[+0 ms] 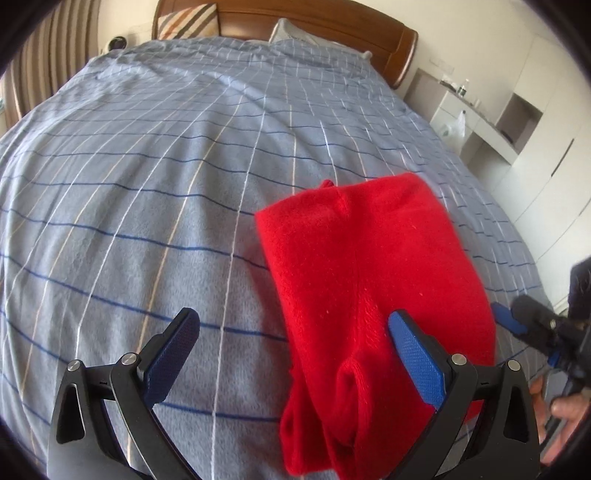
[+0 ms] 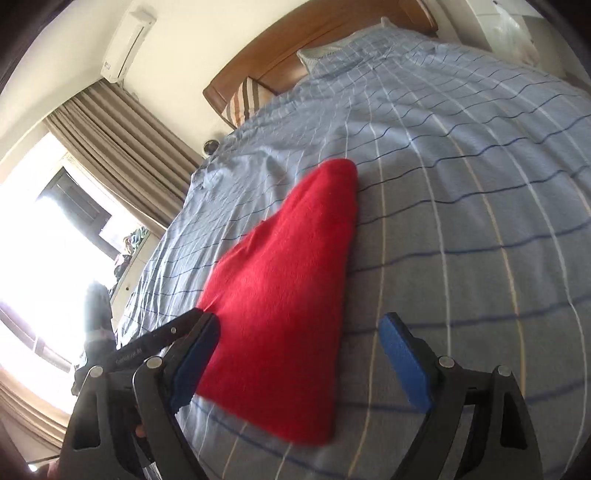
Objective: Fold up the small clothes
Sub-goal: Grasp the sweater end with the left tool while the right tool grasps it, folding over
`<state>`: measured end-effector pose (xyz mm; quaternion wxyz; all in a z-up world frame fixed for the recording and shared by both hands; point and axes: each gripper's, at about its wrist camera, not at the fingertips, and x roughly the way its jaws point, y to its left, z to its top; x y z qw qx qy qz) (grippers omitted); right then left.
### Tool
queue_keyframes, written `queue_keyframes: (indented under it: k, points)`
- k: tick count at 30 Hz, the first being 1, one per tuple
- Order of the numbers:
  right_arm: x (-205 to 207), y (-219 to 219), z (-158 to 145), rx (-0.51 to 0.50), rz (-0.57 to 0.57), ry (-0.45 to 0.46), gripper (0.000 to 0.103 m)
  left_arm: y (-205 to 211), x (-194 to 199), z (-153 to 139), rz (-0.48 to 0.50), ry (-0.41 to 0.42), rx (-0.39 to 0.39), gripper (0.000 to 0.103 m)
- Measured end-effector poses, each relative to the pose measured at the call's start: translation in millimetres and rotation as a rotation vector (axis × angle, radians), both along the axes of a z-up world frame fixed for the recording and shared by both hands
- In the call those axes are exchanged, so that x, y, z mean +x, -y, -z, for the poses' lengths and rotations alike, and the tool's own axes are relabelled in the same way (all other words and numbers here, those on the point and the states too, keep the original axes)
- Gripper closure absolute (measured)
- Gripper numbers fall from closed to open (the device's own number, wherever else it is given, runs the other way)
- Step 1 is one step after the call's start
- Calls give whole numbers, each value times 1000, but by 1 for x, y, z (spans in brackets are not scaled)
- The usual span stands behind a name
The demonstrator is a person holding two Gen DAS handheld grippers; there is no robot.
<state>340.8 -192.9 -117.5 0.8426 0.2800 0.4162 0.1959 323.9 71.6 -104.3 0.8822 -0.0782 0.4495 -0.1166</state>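
A red cloth (image 1: 369, 288) lies on the bed (image 1: 166, 184), folded over so that two layers show. The bed has a blue cover with thin white and dark lines. In the left wrist view the cloth sits on the right half of the bed, with its narrow end close to the camera.

The left tool (image 1: 295, 354) is open — its two blue pads stand wide apart. Its right finger (image 1: 417, 354) is over the near part of the cloth. Its left finger (image 1: 173, 350) is over the bare cover. It holds nothing.

The right tool (image 2: 299, 362) is open too, with its fingers wide apart. The cloth (image 2: 284, 295) reaches in between them. The left pad (image 2: 195, 362) is at the cloth's edge, but I cannot tell if it touches. The right pad (image 2: 402, 362) is over the cover, just beside the cloth. In the left wrist view this tool shows at the right edge (image 1: 517, 321), close to the cloth's side.

At the far end of the bed are a wooden headboard (image 1: 332, 26), a striped pillow (image 1: 184, 20) and a white pillow (image 1: 291, 33). White shelves (image 1: 480, 122) stand to the right. In the right wrist view there are brown curtains (image 2: 122, 147) by a bright window (image 2: 40, 251) — and a white air unit (image 2: 125, 40) high on the wall.
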Motion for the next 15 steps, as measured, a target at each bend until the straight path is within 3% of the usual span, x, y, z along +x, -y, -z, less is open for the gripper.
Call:
queue_keyframes:
  k: [3,5,6,7,8,12,15]
  points:
    - [39,-14,24,63,-58,-84,15,6,14,8,64,-62,-41,1]
    - [51,-28,34,50,-76,-105,18,11,19,13,97,-85,-73,3]
    - [53,-38,33,-3,-90,-88,24,14,17,13,108,-73,-73,18]
    - [55,-49,30,-88,-109,-74,41,16,17,15,128,-70,-80,61]
    - [51,-64,24,-214,-121,-42,55,18,18,19,150,-97,-116,75]
    - [20,-123,-3,-676,-170,196,71,17,9,10,122,-54,-99,84]
    - [1,-141,-31,-750,-172,334,75,9,-1,-17,112,20,-89,84]
